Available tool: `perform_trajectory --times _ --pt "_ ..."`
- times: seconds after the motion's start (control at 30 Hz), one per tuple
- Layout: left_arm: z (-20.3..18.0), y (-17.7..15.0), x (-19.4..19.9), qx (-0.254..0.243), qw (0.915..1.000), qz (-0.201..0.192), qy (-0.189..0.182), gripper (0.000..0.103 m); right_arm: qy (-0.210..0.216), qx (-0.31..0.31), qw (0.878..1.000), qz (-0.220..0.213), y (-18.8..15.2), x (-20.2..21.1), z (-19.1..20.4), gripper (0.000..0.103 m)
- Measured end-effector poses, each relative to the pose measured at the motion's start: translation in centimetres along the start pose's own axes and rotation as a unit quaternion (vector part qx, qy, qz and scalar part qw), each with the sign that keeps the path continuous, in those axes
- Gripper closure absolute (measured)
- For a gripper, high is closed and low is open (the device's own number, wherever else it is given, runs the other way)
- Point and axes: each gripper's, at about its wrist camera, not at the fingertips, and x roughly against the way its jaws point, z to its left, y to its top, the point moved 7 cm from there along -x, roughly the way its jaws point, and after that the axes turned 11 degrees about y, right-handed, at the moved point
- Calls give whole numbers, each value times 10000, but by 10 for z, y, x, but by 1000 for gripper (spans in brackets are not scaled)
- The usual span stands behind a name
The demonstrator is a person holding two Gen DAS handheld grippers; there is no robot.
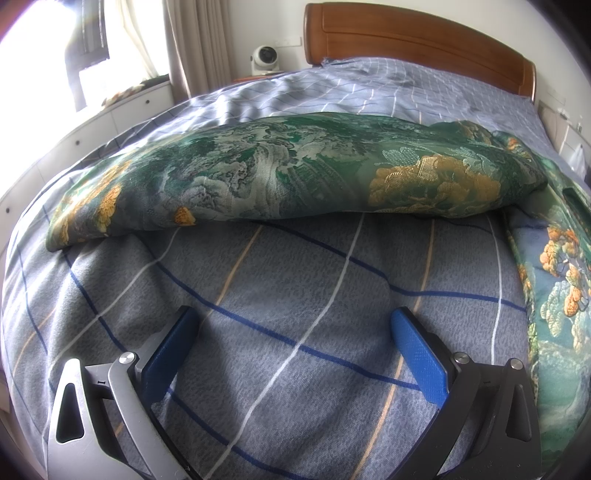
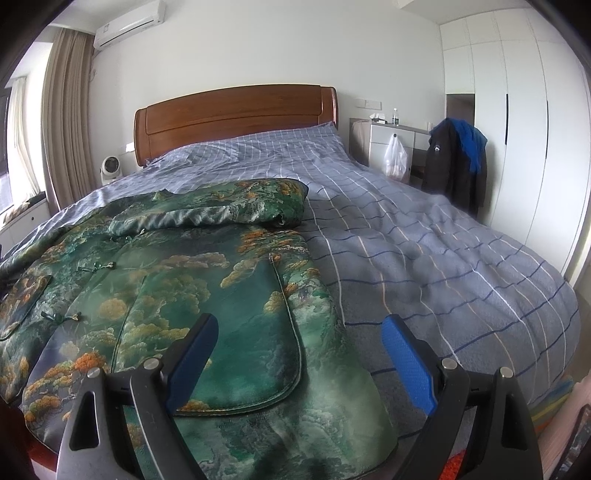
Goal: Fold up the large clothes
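The bed (image 2: 424,236) carries everything here: a grey-blue checked duvet (image 1: 295,332) covers it up to the wooden headboard (image 2: 236,110), and the green brocade jacket (image 2: 207,295) lies spread on the duvet, toward the left half of the bed in the right wrist view. Its one sleeve (image 2: 221,206) is folded across the upper body; a large patch pocket (image 2: 258,332) sits on the front, and knotted frog fastenings (image 2: 99,266) run down the middle.

The right wrist view shows the jacket front nearly whole, plus the wardrobe (image 2: 517,129), a dark coat (image 2: 454,166) hung by a white dresser (image 2: 391,136), a plastic bag (image 2: 395,158) hanging from that dresser, and an air conditioner (image 2: 129,24) up on the wall. The left wrist view shows instead the other sleeve (image 1: 277,173) stretched sideways across the duvet, the jacket body only at the right edge, the curtain (image 1: 192,44) and low white drawers (image 1: 92,122) under the window. A small fan (image 1: 264,59) beside the headboard appears in both.

The left gripper (image 1: 293,347) hangs over bare duvet just short of the sleeve, jaws wide apart and holding nothing. The right gripper (image 2: 299,354) is over the jacket's lower hem, jaws likewise apart; whether a finger touches the cloth is hard to tell.
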Motion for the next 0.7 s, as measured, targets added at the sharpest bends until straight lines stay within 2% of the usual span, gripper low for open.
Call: perform_trajectory --times 0.3,0.37,0.43,0.53,0.6,0.63,0.7 --pt "1 5 -5 38 9998 108 -155 0 -45 -51 9999 73 -2 -3 -2 14" --pt "3 6 -3 10 9991 299 -307 0 -53 -11 9999 118 -3 -5 0 14" --pt "6 3 0 93 9960 695 -553 0 -47 58 9999 132 -3 -6 2 14" --pt "11 -6 15 146 9862 1383 -900 0 -38 118 9999 118 -3 -5 4 14" --pt "16 -5 32 270 9801 1547 -1216 1 -42 112 9999 122 -3 -5 4 14" --pt "26 3 47 509 9771 1461 -1459 1 -44 102 9999 120 -3 -4 4 14" --pt "51 28 69 937 9765 1023 -1650 1 -49 96 9999 110 -3 -3 3 14"
